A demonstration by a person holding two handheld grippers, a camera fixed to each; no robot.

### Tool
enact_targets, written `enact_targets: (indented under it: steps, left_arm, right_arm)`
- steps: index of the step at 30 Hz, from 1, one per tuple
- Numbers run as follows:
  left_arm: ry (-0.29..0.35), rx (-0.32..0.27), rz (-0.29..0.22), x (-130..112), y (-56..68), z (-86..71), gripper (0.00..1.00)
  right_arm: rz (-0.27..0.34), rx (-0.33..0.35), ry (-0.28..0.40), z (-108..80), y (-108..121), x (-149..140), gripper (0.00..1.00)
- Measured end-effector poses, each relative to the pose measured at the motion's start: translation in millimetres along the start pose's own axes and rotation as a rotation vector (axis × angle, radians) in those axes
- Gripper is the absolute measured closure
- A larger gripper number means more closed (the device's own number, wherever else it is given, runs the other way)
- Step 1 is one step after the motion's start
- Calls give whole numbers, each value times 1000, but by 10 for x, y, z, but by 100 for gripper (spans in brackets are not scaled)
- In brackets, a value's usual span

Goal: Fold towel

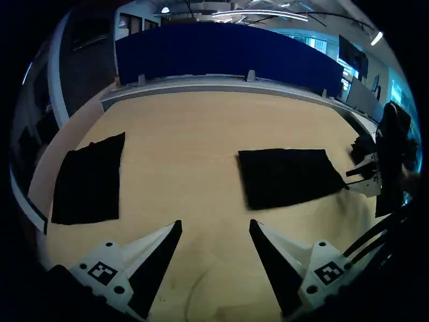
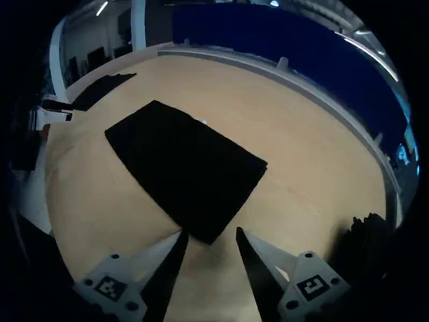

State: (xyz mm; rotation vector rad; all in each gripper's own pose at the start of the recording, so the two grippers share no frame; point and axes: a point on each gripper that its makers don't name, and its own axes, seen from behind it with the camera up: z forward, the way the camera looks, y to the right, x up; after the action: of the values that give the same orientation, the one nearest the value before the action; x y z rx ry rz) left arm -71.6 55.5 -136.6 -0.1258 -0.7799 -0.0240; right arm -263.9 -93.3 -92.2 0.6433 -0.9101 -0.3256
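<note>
Fingers apart and empty, my right gripper (image 2: 210, 232) hovers at the near corner of the black towel (image 2: 185, 169) stretching far-left; my left gripper (image 1: 215, 222), also parted, sits farther off.

Pale wood-grain tabletop (image 1: 204, 139), seen in both views. Dark blue fabric divider panel (image 1: 225, 53) runs along its far edge, held upright by small grey brackets (image 1: 250, 75) on a pale grey rail (image 1: 214, 83). Long ceiling strip light (image 1: 260, 13) overhead. Dark wall-mounted screen (image 1: 352, 53) at far right.
</note>
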Motion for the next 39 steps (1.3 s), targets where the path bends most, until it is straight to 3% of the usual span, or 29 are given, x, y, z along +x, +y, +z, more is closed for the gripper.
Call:
enact_targets:
  steps: [5, 12, 18, 26, 39]
  left_arm:
    - [2, 13, -12, -17, -71, -55, 7]
    - [2, 18, -27, -47, -125, -93, 6]
    - [-4, 20, -25, -72, -136, -80, 6]
    - [-4, 19, -27, -54, -136, -75, 6]
    - [1, 24, -27, -14, -178, -113, 7]
  right_arm:
    - [8, 26, -33, 52, -30, -88, 44]
    - [-5, 30, -51, 85, -33, -153, 63]
    - [-3, 33, -43, 99, -38, -121, 65]
    - [-20, 36, -42, 110, -45, -99, 93]
    - [-95, 17, -15, -43, -23, 156, 96]
